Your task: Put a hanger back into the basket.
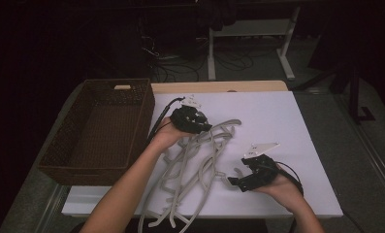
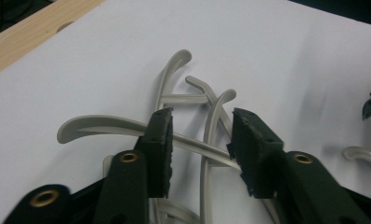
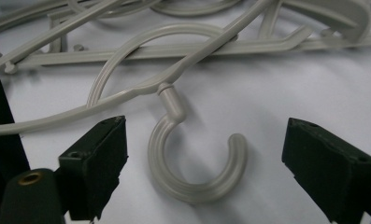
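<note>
High view: a tangle of grey plastic hangers [image 1: 200,170] lies on the white table [image 1: 287,121], between the left tongs [image 1: 192,119] at its far end and the right tongs [image 1: 255,174] at its near right. A wicker basket [image 1: 100,128] stands left of the left tongs.

Left gripper view: jaws part-way closed, straddling two thin hanger arms [image 2: 206,154]; pads not yet pressing. Released.

Right gripper view: jaws wide apart, one hanger's hook [image 3: 197,158] flat on the table between them, untouched.

Judgement: hangers light, stiff, smooth, likely slippery; interlocked, so lifting one may drag others. Best hold: a straight arm or the hook's neck, pinched crosswise.
</note>
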`<state>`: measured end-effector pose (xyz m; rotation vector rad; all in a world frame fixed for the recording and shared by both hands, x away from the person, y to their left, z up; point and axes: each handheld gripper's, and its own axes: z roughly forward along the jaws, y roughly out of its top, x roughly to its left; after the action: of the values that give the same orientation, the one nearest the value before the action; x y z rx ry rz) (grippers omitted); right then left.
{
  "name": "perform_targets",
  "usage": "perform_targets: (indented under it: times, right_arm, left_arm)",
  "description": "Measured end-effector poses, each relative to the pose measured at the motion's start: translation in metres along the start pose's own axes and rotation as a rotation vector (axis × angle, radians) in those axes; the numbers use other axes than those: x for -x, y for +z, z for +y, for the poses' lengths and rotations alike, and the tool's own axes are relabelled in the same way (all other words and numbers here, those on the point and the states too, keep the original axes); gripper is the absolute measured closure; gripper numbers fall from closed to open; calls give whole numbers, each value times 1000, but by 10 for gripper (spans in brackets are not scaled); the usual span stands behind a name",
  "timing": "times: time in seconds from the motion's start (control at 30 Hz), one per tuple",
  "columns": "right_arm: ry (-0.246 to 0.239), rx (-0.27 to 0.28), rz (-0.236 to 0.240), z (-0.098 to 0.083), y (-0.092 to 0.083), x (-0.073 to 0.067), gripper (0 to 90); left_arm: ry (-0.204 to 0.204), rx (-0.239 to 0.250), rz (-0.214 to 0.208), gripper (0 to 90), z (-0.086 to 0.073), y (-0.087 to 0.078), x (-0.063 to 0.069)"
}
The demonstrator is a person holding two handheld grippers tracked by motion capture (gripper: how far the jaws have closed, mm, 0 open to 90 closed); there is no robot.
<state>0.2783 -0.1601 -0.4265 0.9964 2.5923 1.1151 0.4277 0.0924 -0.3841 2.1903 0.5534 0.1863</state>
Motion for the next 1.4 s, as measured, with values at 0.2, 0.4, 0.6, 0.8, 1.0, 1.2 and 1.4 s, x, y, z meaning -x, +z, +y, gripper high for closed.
perform_targets:
  times: [0.2,0.4,0.6,0.8,1.0,1.2,1.4]
  right_arm:
    - [-21,-25,36,3,13,-13,345]
    - [-1,-93,61,0,26,-18,470]
    - [-26,-133,55,0,33,-20,628]
    - [-46,-155,51,0,34,-19,746]
    - [-68,-152,27,4,23,-7,740]
    - [-90,-125,-16,3,8,19,733]
    - [-81,-90,-45,2,4,55,721]
  left_arm:
    - [-9,29,13,458,1,-5,0]
    - [-2,39,18,363,2,-8,2]
    - [-5,51,12,324,2,-9,3]
    - [-14,52,15,318,2,-11,1]
    - [-14,51,18,318,1,-12,-1]
    - [-20,46,20,318,-1,-11,-2]
    - [-17,43,18,318,-1,-9,-1]
